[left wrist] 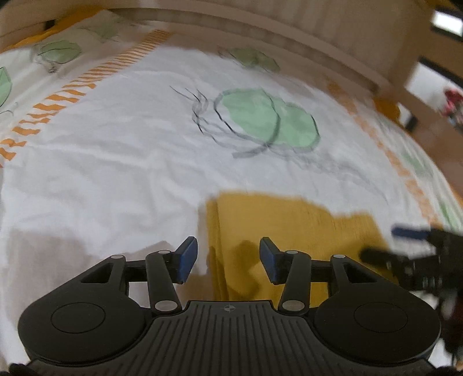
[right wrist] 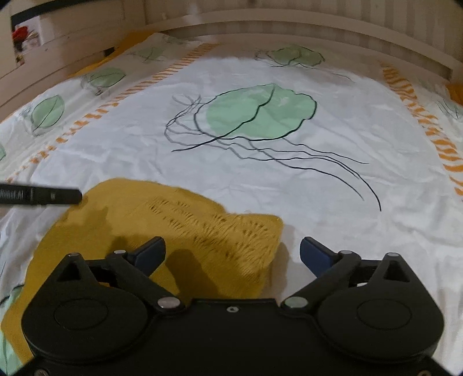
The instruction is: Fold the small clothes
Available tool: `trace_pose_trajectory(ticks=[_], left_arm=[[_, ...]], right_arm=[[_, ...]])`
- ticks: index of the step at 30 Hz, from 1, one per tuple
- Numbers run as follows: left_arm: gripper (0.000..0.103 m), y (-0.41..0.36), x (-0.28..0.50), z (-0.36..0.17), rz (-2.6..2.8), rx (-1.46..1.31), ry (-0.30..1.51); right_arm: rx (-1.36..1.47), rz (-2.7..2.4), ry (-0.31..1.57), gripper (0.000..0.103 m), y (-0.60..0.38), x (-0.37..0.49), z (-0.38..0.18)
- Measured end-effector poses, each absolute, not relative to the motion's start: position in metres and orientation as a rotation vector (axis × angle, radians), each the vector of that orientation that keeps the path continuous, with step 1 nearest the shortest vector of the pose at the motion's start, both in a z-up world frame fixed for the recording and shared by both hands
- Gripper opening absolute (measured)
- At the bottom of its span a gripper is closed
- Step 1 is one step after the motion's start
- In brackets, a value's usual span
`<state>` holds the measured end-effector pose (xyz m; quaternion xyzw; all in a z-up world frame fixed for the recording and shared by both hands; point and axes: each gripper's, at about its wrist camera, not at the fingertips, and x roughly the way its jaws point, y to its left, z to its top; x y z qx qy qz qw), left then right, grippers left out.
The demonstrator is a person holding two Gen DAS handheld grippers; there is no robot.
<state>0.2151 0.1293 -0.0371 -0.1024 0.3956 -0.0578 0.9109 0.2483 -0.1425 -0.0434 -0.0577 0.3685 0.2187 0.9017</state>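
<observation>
Between the blue pads of the left gripper (left wrist: 228,260) lies the near left edge of a mustard-yellow knitted garment (left wrist: 289,228); the jaws stand apart with nothing pinched, hovering just above the cloth. The garment's stacked left edge, where layers seem to lie one on another, runs up from just inside the left pad (left wrist: 188,257), and the knit spreads forward and to the right from there.

Ahead of the right gripper (right wrist: 233,254), also spread wide and holding nothing, the same garment (right wrist: 162,219) fills the space between the fingers and off to the left. Its right edge ends short of the right fingertip (right wrist: 314,254), which hangs over bare bedsheet (right wrist: 332,179). A dark bar entering at the far left of this view is probably part of the other tool; it is blurred.

Beyond both grippers the white sheet stretches away, printed with a green jellyfish-like figure (right wrist: 260,115) in black outline and bordered by orange dashes, up to a pale wooden bed frame (right wrist: 289,26).

Judging from this, a fold looks partly made and both tools are between grasps. The next move likely calls for lowering onto an edge or corner and closing on all layers at once, so the knit doesn't slide apart.

No brand or readable writing shows; faint marks on the dark bar are too blurred to read.
</observation>
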Motion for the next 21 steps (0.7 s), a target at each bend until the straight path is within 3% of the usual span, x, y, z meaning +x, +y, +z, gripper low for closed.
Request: trace_pose_trajectory(ticks=[21], left_arm=[[0.055,0.109,0.085,-0.053,-0.131,-0.095,0.832]], right_arm=[[-0.229,0.488,0.766,0.102,-0.159,0.105,-0.064]])
